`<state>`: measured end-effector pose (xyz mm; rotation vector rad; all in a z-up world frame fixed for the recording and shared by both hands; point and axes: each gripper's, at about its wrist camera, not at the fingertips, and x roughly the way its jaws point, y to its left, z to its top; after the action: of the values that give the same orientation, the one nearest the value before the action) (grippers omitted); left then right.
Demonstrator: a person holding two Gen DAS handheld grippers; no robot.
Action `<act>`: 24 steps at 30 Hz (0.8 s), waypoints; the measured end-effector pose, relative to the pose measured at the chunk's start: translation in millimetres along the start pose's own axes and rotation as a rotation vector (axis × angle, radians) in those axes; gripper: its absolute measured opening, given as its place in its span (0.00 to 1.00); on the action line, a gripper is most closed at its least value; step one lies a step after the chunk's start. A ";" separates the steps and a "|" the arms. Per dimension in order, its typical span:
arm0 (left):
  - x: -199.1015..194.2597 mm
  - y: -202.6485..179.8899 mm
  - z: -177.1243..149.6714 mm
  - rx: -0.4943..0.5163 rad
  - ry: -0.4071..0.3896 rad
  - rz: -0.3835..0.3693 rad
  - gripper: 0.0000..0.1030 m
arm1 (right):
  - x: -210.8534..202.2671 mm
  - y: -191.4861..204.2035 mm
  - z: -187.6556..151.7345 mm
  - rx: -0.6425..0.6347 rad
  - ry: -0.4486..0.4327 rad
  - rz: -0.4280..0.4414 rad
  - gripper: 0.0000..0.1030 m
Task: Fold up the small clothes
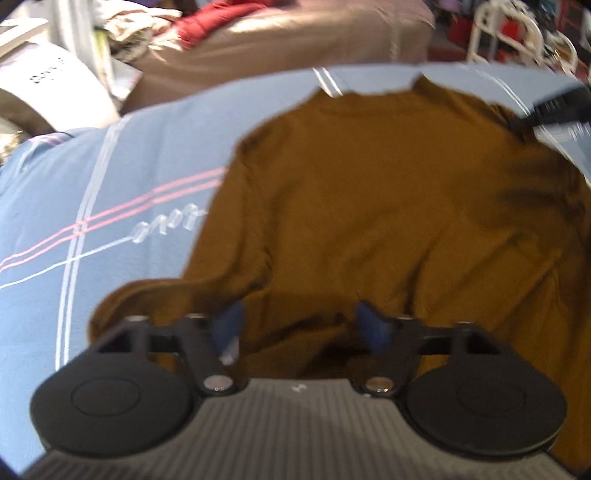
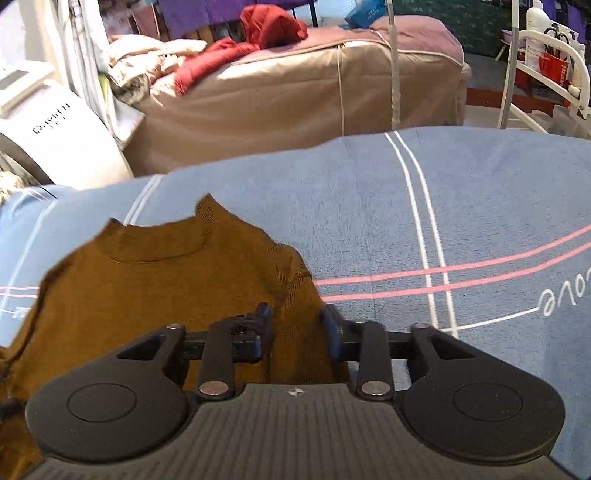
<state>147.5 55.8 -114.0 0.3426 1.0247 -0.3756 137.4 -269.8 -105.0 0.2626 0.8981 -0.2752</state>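
A brown knit sweater (image 1: 369,203) lies spread on a blue blanket (image 1: 92,177) with its collar at the far end. My left gripper (image 1: 301,328) hovers over the sweater's near hem, open, its blue pads wide apart and pressing on nothing. In the right wrist view the sweater (image 2: 166,288) fills the lower left. My right gripper (image 2: 295,325) sits at the sweater's right side edge below the shoulder, jaws narrow, with brown cloth filling the gap between the pads. A blurred black shape (image 1: 554,107) at the sweater's far right shoulder looks like that gripper.
The blue blanket (image 2: 461,192) carries white and pink stripes and stretches bare to the right of the sweater. Behind it stands a beige-covered bed (image 2: 295,92) with a red garment (image 2: 273,26). A white appliance (image 2: 55,129) is at left and a white rack (image 2: 554,55) at right.
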 end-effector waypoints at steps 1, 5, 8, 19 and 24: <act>2.9 -1.0 -2.5 -0.001 0.020 0.005 0.12 | -2.6 -3.5 1.3 0.005 -0.024 -0.023 0.08; 4.7 12.3 2.4 -0.074 0.007 -0.001 0.03 | -9.7 -35.2 17.8 0.134 -0.079 0.005 0.07; 13.9 26.0 19.3 -0.109 -0.002 0.022 0.03 | -0.6 -55.7 32.9 0.235 -0.072 0.018 0.03; 3.0 36.5 21.8 -0.103 -0.010 -0.003 0.51 | -16.9 -54.7 32.4 0.107 -0.022 0.081 0.42; 3.4 16.5 19.9 -0.029 -0.027 -0.047 0.75 | -8.7 -43.6 30.2 0.092 0.105 0.093 0.44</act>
<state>171.6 61.1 -105.8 0.2872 1.0119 -0.4066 139.3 -319.5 -84.8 0.4056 0.9755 -0.2181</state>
